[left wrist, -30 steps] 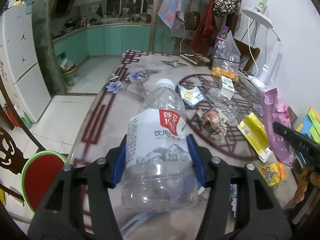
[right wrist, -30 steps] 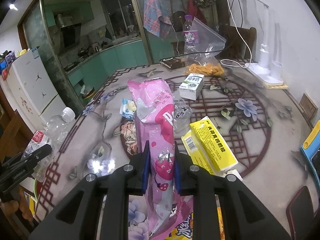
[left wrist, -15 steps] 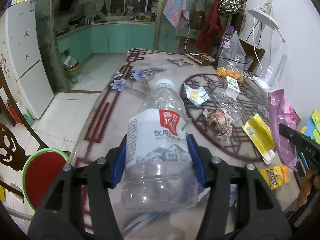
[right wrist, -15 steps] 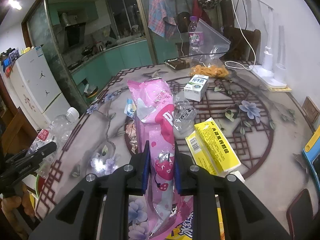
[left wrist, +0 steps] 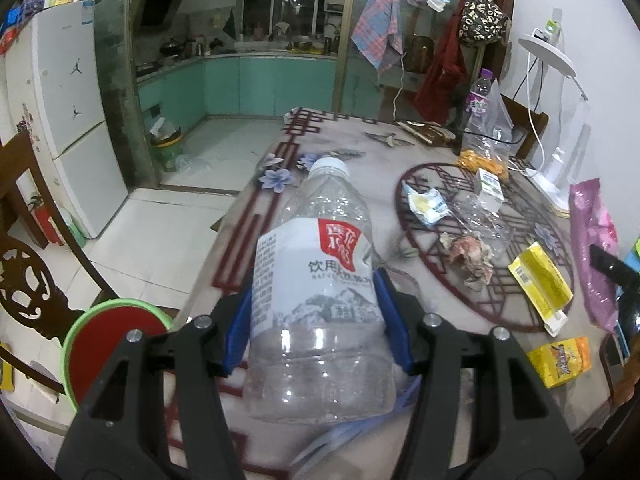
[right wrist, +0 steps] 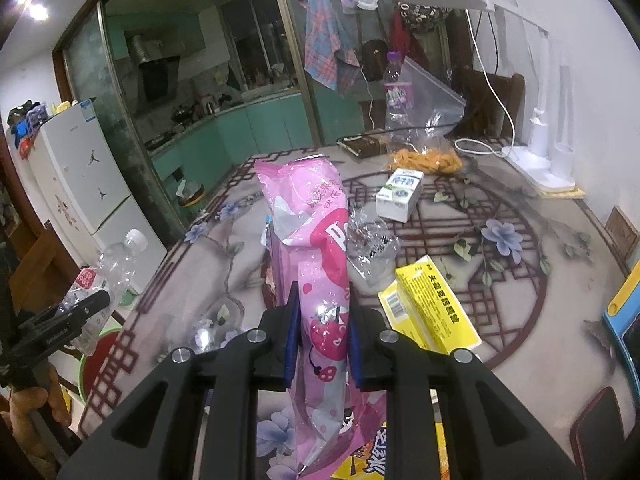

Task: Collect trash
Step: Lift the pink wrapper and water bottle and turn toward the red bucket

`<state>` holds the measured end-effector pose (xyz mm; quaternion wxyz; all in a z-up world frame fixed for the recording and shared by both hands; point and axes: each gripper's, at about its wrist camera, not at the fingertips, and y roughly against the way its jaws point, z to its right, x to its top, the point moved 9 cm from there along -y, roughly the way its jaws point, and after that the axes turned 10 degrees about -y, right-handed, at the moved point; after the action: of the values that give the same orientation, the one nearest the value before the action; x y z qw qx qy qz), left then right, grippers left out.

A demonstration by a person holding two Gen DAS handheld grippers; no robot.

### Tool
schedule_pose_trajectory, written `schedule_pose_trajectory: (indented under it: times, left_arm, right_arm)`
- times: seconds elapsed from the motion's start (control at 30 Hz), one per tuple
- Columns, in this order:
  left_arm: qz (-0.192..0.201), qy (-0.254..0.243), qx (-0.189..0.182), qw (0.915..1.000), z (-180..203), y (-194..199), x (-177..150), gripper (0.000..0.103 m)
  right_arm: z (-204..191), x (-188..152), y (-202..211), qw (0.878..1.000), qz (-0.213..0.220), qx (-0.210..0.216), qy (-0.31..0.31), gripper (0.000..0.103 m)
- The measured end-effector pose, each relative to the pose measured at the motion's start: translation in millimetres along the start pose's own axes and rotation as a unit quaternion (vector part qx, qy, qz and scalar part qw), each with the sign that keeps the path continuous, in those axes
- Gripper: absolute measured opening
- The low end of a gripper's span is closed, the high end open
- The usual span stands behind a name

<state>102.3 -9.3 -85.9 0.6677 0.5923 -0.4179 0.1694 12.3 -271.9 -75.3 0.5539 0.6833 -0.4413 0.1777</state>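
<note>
My left gripper (left wrist: 318, 320) is shut on an empty clear water bottle (left wrist: 320, 280) with a white and red label, held above the table's near left edge. It also shows at the left of the right wrist view (right wrist: 100, 280). My right gripper (right wrist: 322, 332) is shut on a pink snack bag (right wrist: 316, 248), held upright over the table; the bag also shows at the right of the left wrist view (left wrist: 592, 232). On the table lie a yellow box (right wrist: 432, 304), crumpled paper (left wrist: 468, 256), a clear wrapper (right wrist: 370, 244), a small milk carton (right wrist: 400, 194) and a yellow packet (left wrist: 560, 360).
A red bin with a green rim (left wrist: 108, 340) stands on the floor left of the table. A white desk lamp (right wrist: 540, 152), a bagged bottle (right wrist: 396, 100) and orange snacks (right wrist: 424, 158) sit at the table's far side. A blue case (right wrist: 624, 320) lies at right.
Both grippers have risen and drawn back a little with their loads; the table looks farther below. The grips have not changed.
</note>
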Motion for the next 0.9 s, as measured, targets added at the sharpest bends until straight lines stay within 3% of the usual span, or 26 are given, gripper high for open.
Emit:
schedule_pose_trajectory:
  times: [0.43, 0.9]
  left_arm:
    - [0.011, 0.019, 0.027, 0.9994, -48, 20, -12, 0.055]
    - [-0.025, 0.088, 0.05, 0.9946, -123, 23, -54, 0.055]
  right_arm:
    - [-22, -20, -4, 0.999, -0.009, -0.003, 0.03, 0.02]
    - [-58, -43, -15, 0.999, -0.028, 0.014, 0.034, 0.02]
